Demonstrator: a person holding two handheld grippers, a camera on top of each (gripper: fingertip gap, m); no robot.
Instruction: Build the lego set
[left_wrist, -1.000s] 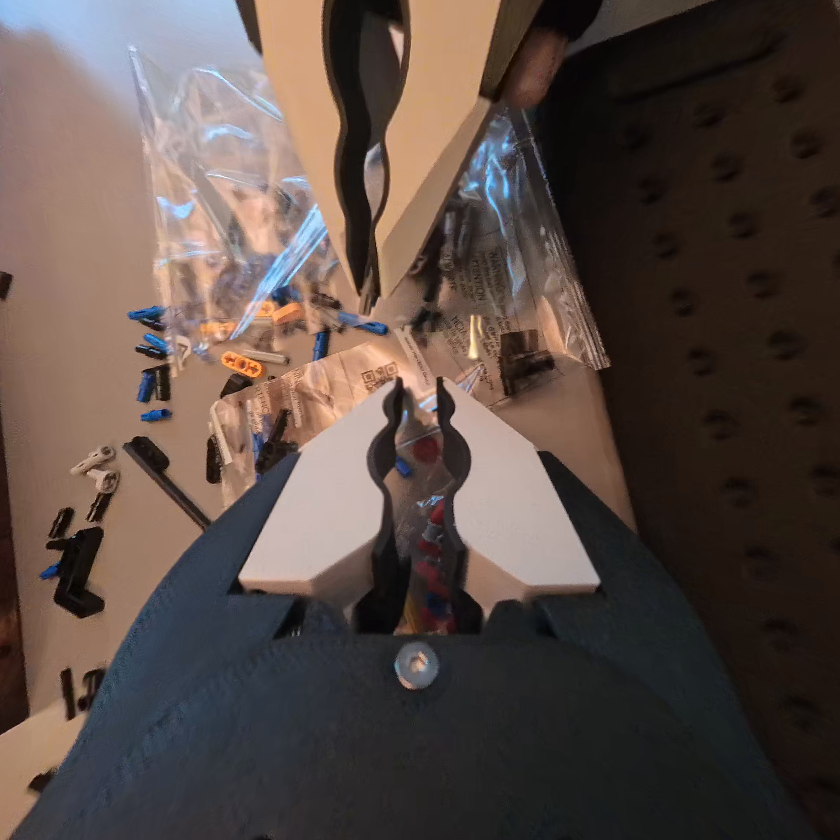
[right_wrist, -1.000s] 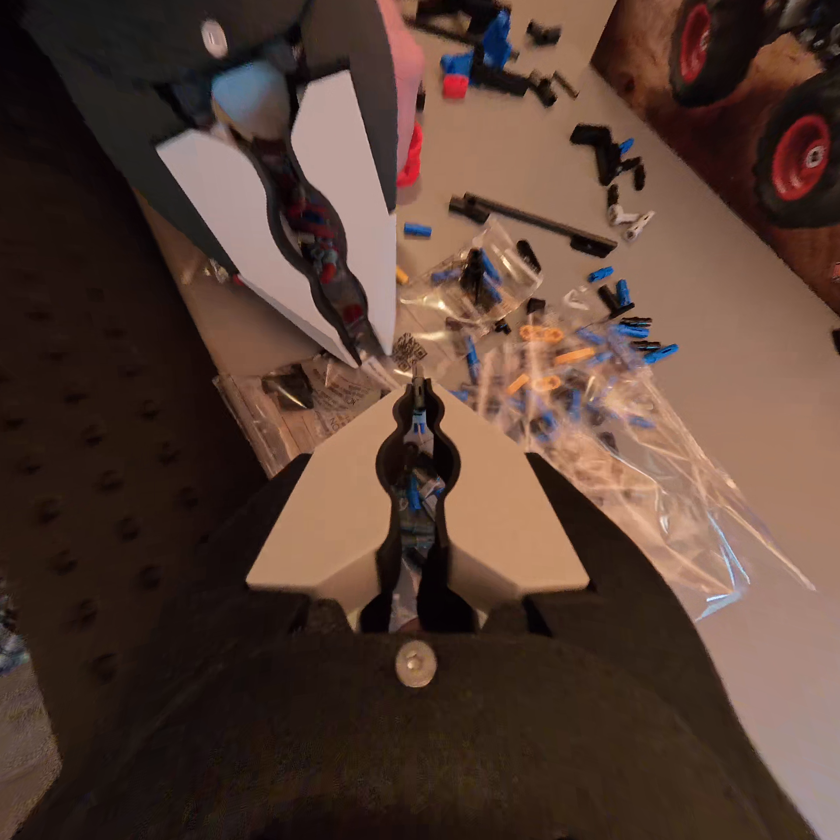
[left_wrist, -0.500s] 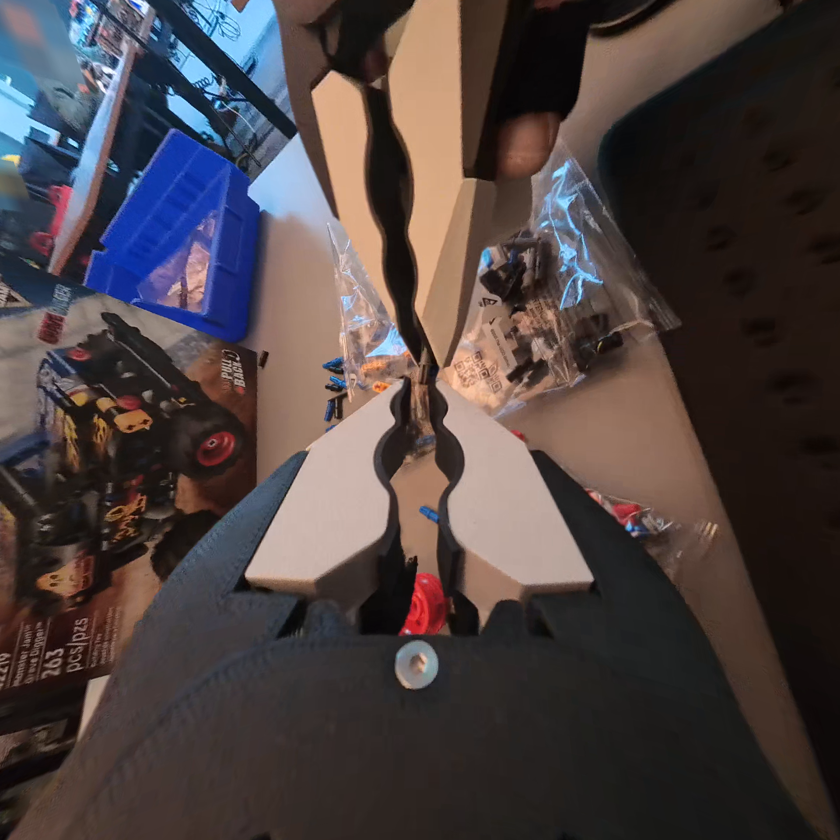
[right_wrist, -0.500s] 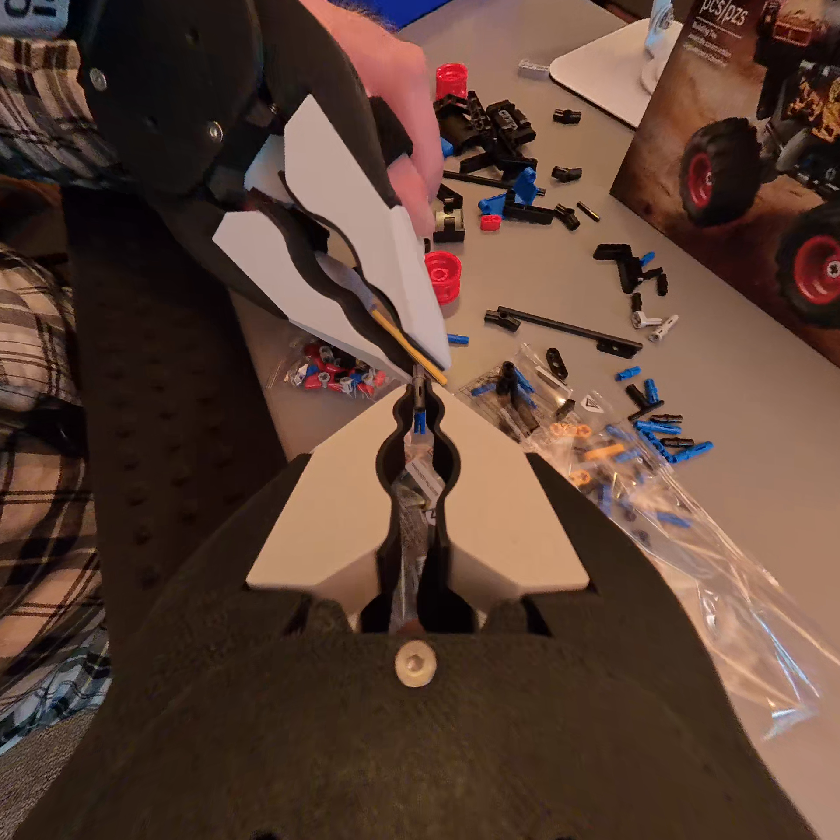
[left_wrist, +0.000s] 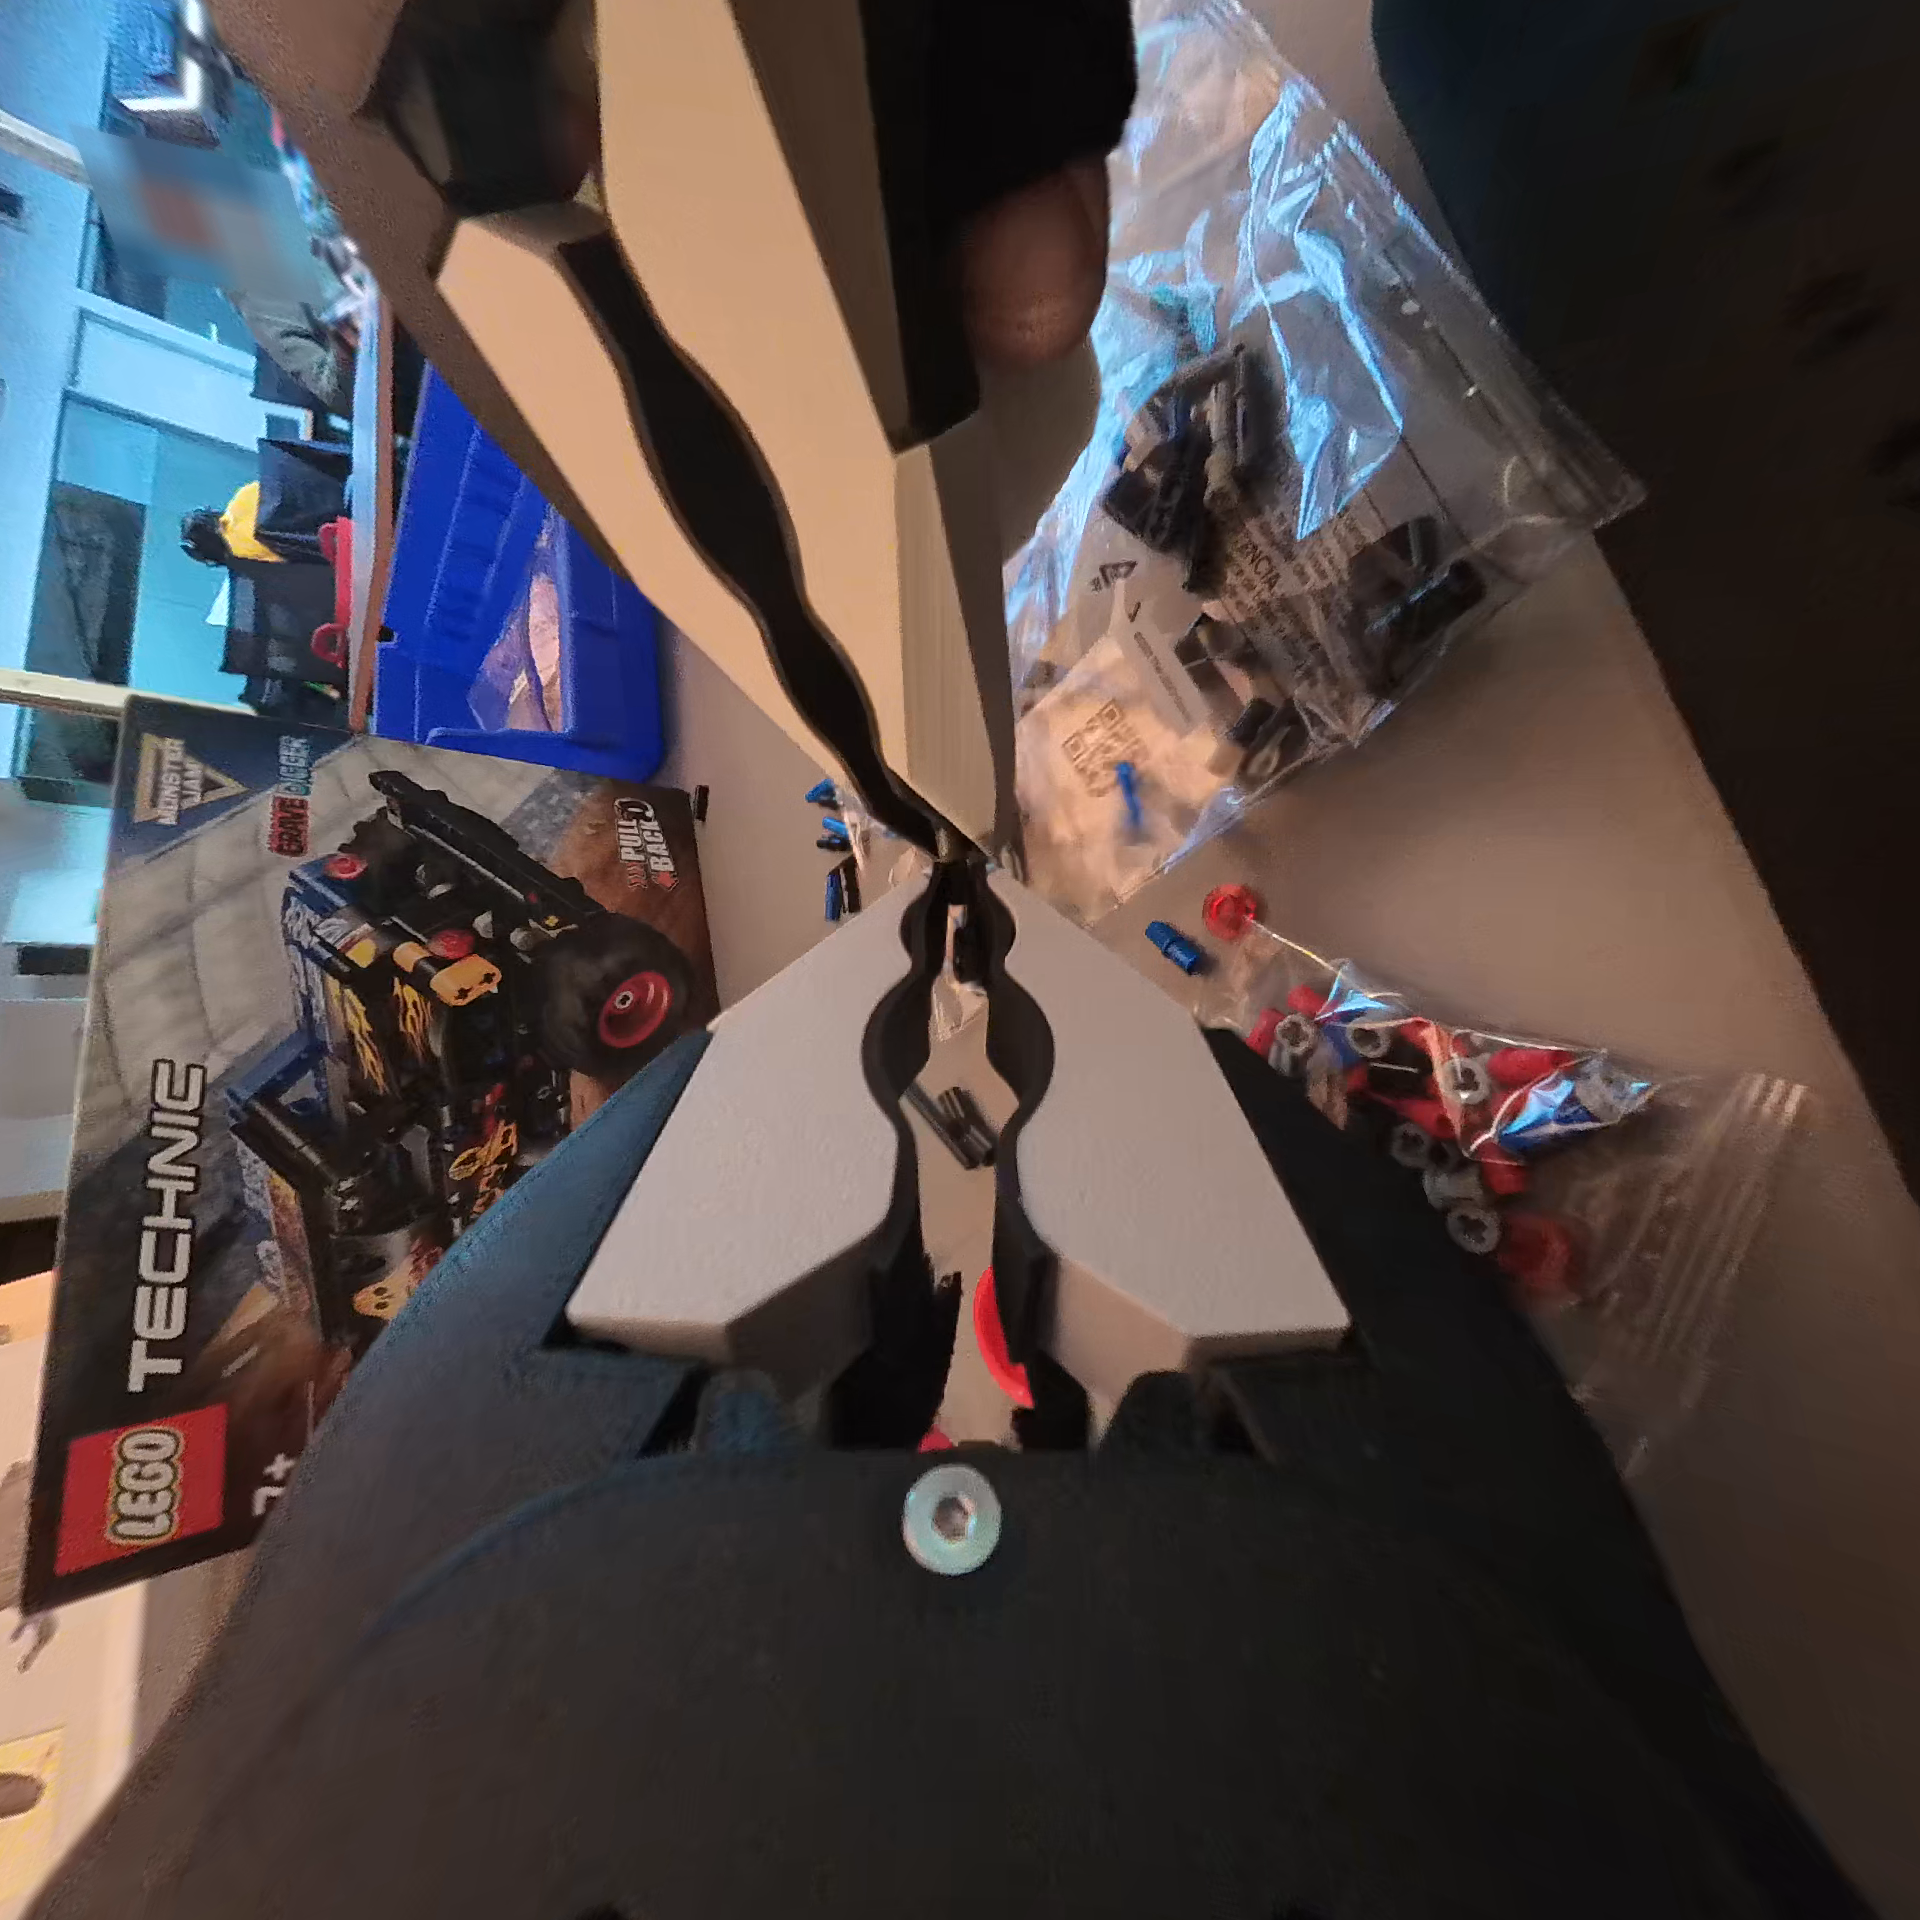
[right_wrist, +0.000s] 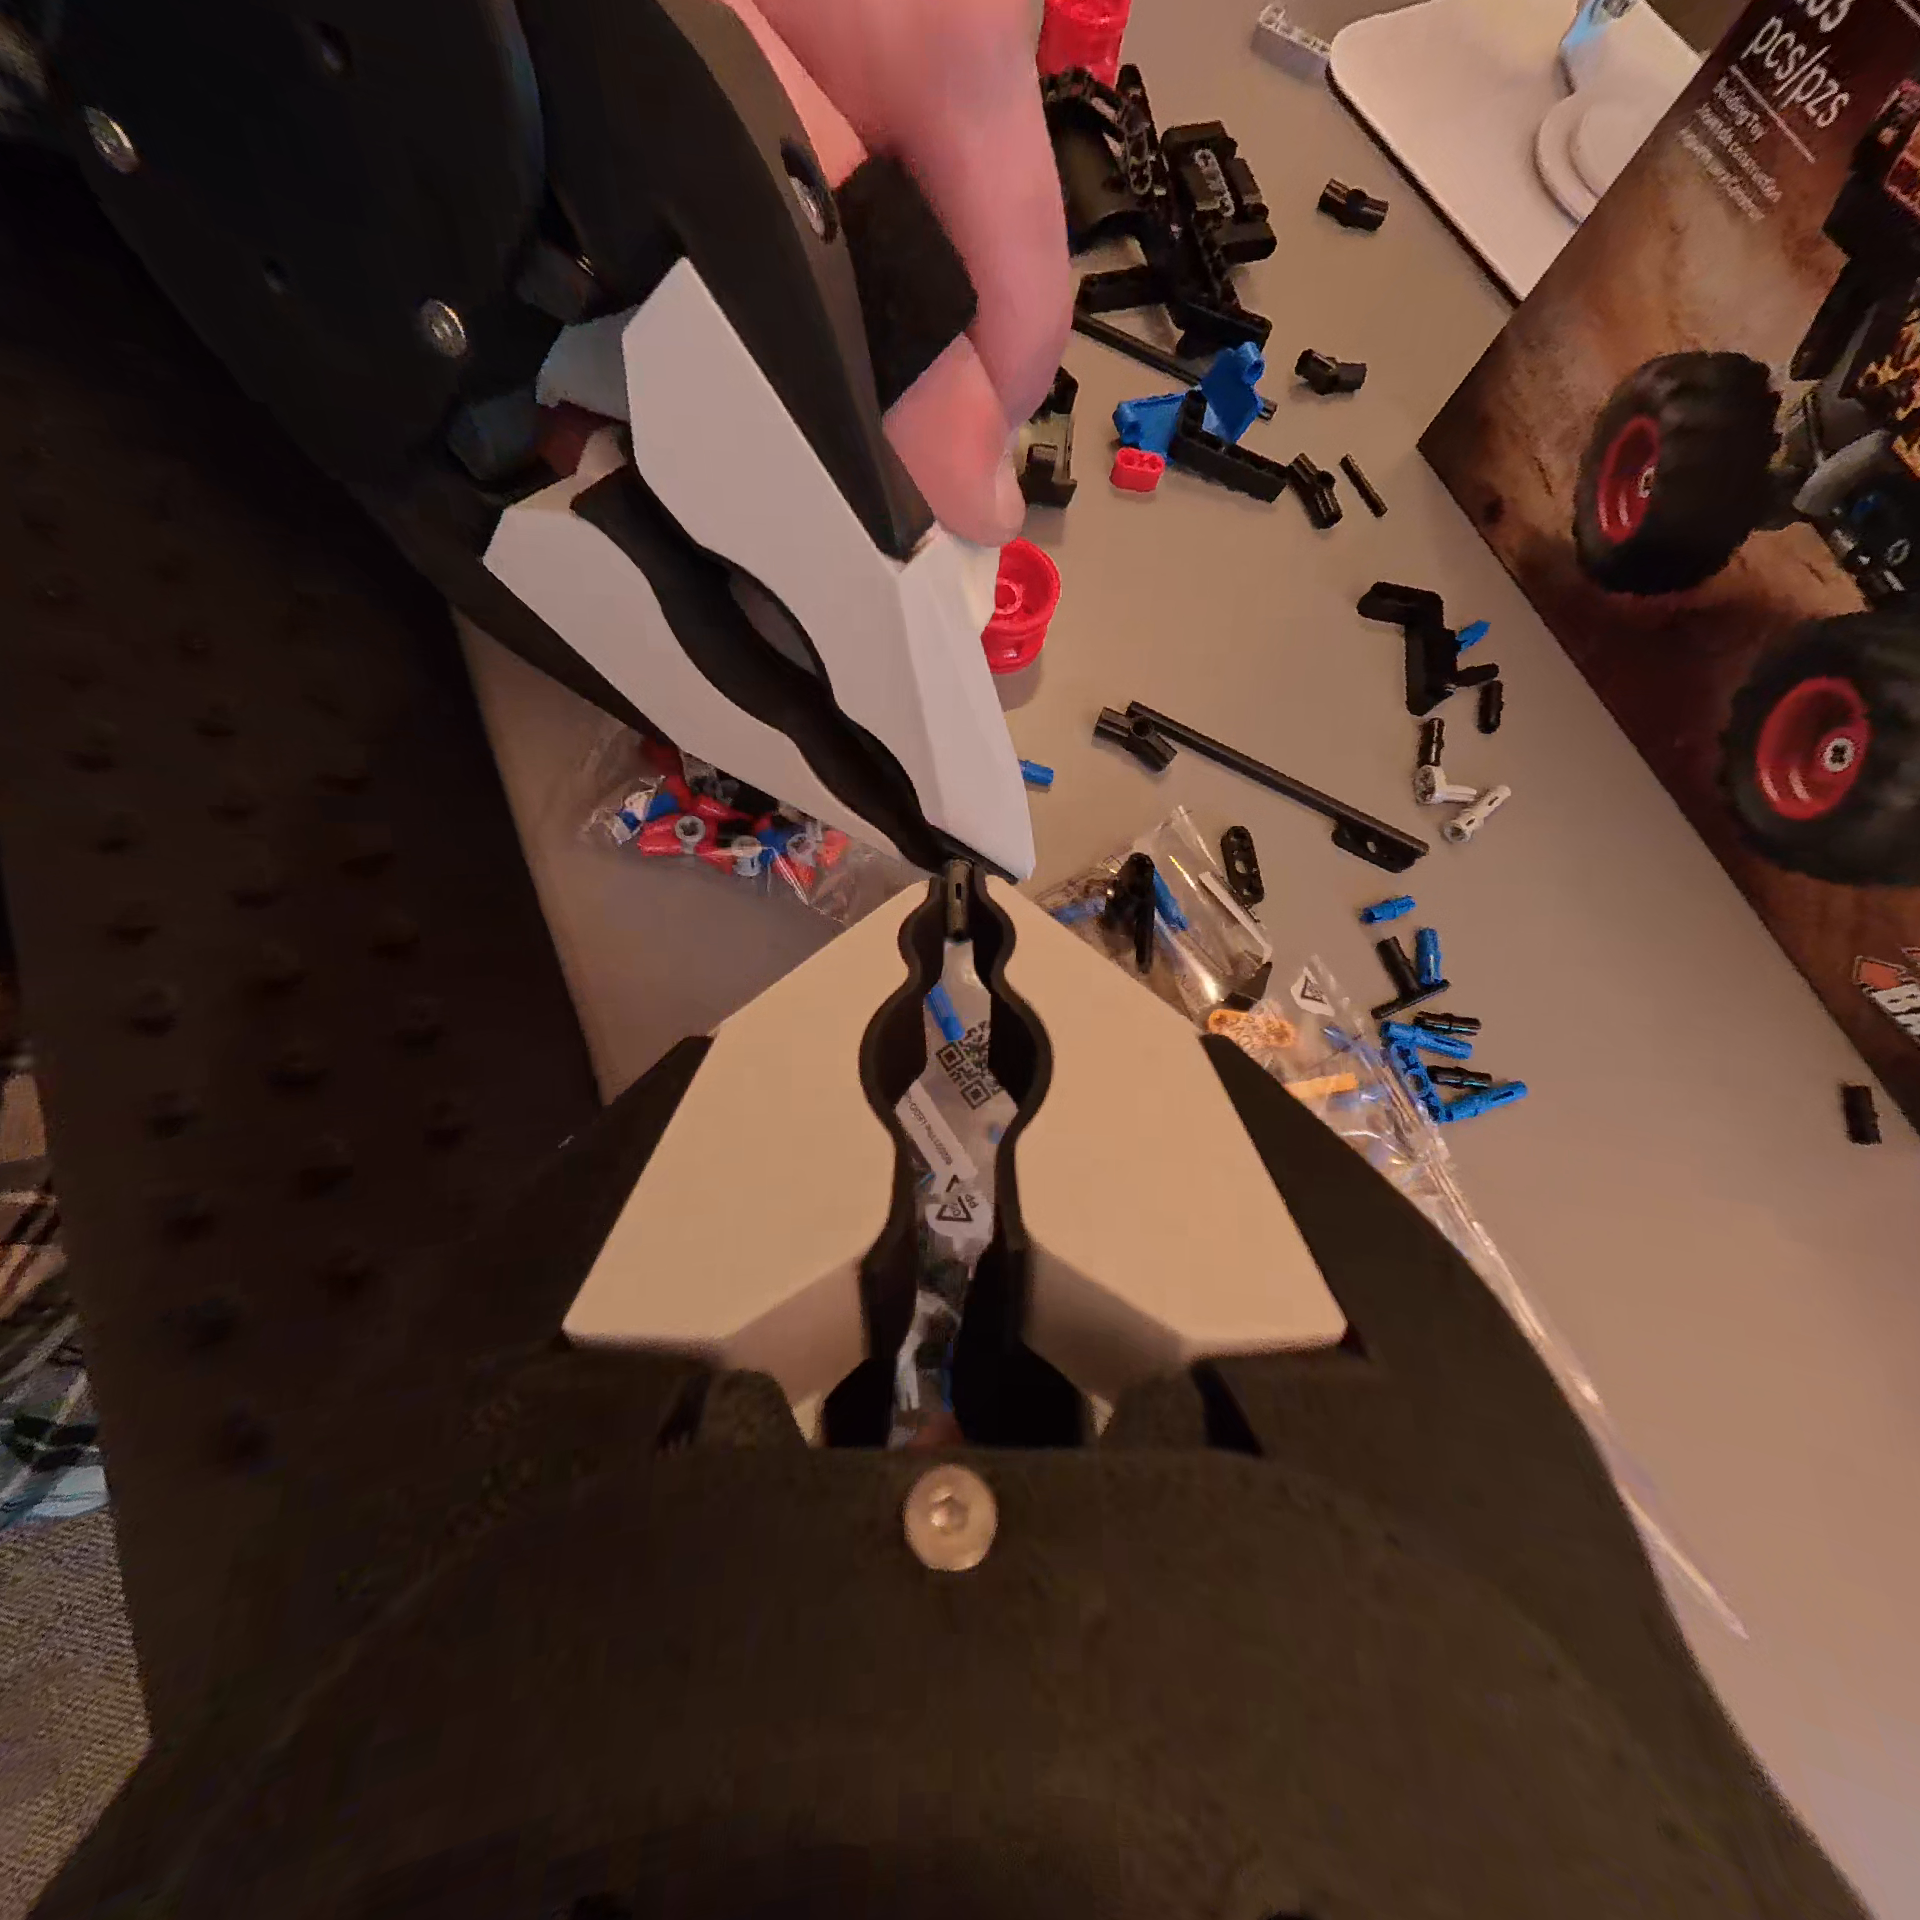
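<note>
Hold left gripper (left_wrist: 951, 891) and right gripper (right_wrist: 956, 896) clamped tip to tip on the small black plastic peg (right_wrist: 957, 908), aloft just beside the clear bag of red and grey pieces (right_wrist: 717, 826), pressing straight, never twisting.

Two hand-held two-finger grippers are in view: the left gripper (left_wrist: 954, 883) and the right gripper (right_wrist: 958, 891). One printed cardboard set box (left_wrist: 343, 1049) lies on the grey table (right_wrist: 1621, 1195). One blue plastic bin (left_wrist: 499, 613) stands behind it. Clear plastic bags number four: one of red and grey pieces (left_wrist: 1455, 1122), one of black pieces (left_wrist: 1278, 540), one small one of black and blue pieces (right_wrist: 1164, 914), and one long one with orange and blue pins (right_wrist: 1382, 1101). One red wheel hub (right_wrist: 1016, 608) shows plainly. One long black axle (right_wrist: 1262, 779) lies loose. Loose blue pins seem about a dozen, too small to count surely.
</note>
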